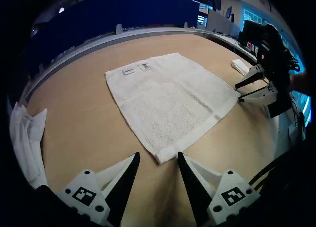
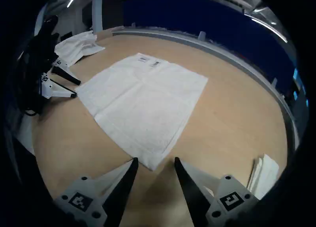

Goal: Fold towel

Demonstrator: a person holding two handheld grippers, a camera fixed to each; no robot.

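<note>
Fingers of the left gripper [image 1: 158, 155] stand wide apart and empty, with the nearest corner of the white towel [image 1: 170, 96] right at their tips. It lies flat, spread out on the wooden surface [image 1: 79, 120]. Same picture at the right gripper [image 2: 155, 159]: fingers wide, a corner dead ahead. Both corners end one hemmed edge, so each hand has its own. Labels [image 1: 136, 69] mark the far side, the likely fold target.
</note>
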